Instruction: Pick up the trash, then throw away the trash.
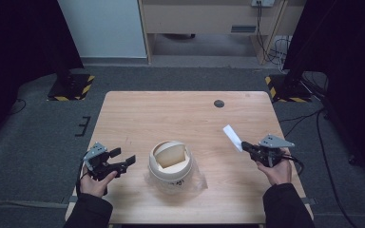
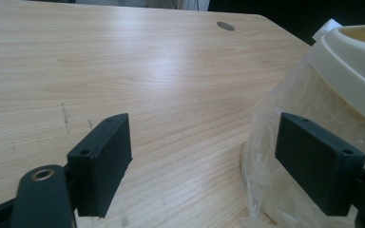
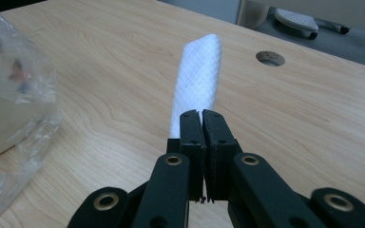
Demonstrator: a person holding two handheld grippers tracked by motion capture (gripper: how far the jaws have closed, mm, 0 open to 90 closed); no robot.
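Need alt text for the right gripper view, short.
The right claw, jaws shut, pinches a folded white textured paper towel that sticks up above a light wooden table. A clear crinkled plastic bag sits at the left edge.
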